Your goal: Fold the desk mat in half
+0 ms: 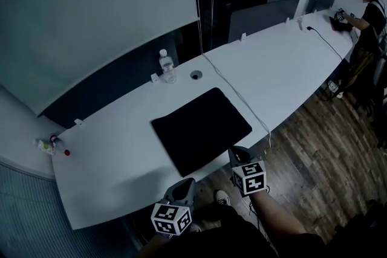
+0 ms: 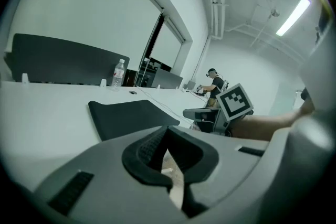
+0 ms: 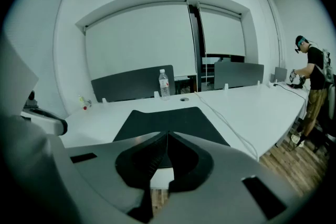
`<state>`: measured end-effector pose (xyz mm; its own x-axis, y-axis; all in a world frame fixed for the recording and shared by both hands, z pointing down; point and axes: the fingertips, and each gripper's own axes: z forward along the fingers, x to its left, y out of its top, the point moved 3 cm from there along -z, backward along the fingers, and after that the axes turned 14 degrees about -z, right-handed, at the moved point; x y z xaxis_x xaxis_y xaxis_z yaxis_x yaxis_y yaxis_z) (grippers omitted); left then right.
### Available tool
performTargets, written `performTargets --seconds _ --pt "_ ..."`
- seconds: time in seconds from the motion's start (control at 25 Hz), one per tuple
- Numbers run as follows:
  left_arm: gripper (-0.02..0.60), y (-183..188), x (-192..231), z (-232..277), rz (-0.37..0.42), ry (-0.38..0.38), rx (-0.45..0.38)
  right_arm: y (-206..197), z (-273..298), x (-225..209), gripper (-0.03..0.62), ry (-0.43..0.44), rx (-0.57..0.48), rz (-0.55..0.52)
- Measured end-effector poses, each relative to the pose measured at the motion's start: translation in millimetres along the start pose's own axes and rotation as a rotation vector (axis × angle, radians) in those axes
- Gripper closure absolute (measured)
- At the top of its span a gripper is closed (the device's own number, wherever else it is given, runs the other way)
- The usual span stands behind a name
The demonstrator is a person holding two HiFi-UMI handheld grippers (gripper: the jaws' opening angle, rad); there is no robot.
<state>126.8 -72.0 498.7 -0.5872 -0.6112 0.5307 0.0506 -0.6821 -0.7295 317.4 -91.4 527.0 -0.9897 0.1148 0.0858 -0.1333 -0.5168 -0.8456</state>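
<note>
While both tongs hang at near edge, we see nothing folded yet. Left tongs (image 1: 184, 184) pressed together, empty. Right tongs (image 1: 236, 153) likewise together, empty, just beside desk mat (image 1: 201, 129). Mat lies flat, fully spread on white tabletop (image 1: 115, 154), by front edge. Beyond it: cable (image 1: 239, 98), water bottle (image 1: 167, 67). We judge whole fold left: grip near edge, carry over.

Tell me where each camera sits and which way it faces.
Head view: on the head, looking steeply down at the mat and table; shows left gripper, right gripper and a forearm.
Left gripper view: on the left gripper, looking along its shut jaws across the mat; the right gripper shows beyond.
Right gripper view: on the right gripper, looking along its shut jaws over the mat toward the bottle.
Shared: all three see mat and bottle.
</note>
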Motion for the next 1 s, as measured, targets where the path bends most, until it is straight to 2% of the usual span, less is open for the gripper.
performTargets --seconds 0.4,1.0 --pt "0.575 -5.7 10.0 -77.4 0.04 -0.01 -0.049 32.0 -60.4 89.7 0.569 0.027 -0.131 0.033" --pt "0.575 -59.5 6.9 -158.8 0.053 -0.066 -0.043 4.7 -140.4 183.1 0.571 0.002 -0.16 0.042"
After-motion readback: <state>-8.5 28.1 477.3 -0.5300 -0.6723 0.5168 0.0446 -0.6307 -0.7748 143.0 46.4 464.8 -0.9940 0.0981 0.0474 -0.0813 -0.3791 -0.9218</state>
